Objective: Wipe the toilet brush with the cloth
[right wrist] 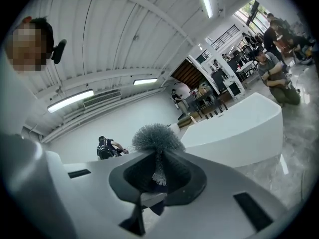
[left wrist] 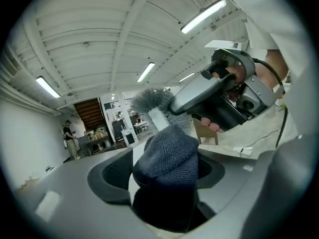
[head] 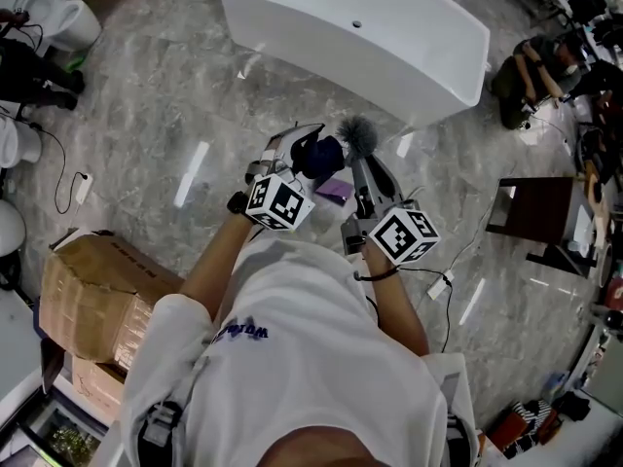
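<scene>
Dark cloth between wide-apart left fingers, right fingers tight on toilet brush neck

One toilet brush, one cloth, one bathtub

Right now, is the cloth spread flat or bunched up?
Bunched up: the cloth shows as a rounded dark blue wad in the left gripper view, a compact lump in the head view.

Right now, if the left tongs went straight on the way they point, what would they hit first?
Probably the toilet brush: its grey bristle head sits just beyond the cloth between the left tongs. Depth is hard to judge.
</scene>
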